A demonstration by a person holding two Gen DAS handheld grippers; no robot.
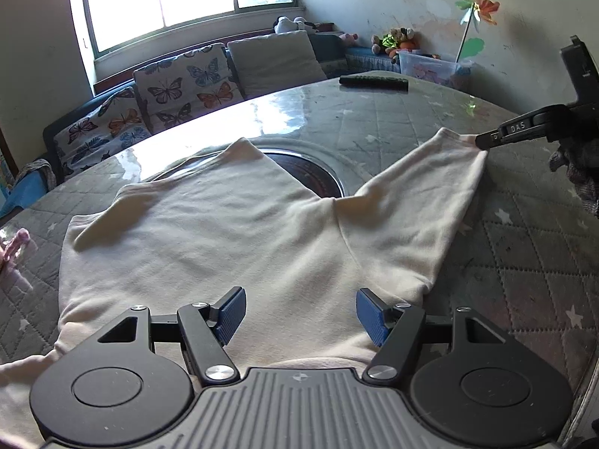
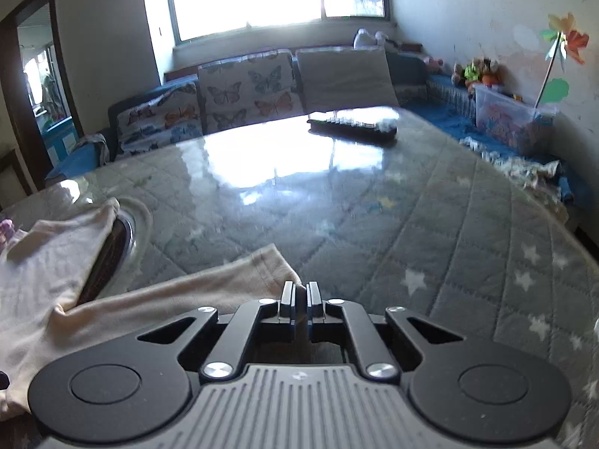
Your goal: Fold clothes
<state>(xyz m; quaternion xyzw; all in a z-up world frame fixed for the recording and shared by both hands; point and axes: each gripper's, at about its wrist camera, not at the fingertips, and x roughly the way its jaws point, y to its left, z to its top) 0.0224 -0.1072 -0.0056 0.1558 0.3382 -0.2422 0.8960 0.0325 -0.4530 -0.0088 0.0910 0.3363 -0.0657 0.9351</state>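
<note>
Sleeve-fold step, looks like — the shirt's [image 1: 232, 239] right cuff [image 1: 464, 146] is pinched by the right gripper [image 2: 299, 295], the left gripper [image 1: 301, 314] is held wide over the near hem — probably the sleeve gets carried left across the body next.

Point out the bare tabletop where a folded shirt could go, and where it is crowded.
Free: the quilted table between the shirt's sleeve, gripped by the right gripper, and the remote at the far edge; also right of the sleeve. Crowded: the near left, under the shirt and round inset, with the left gripper over it.
</note>
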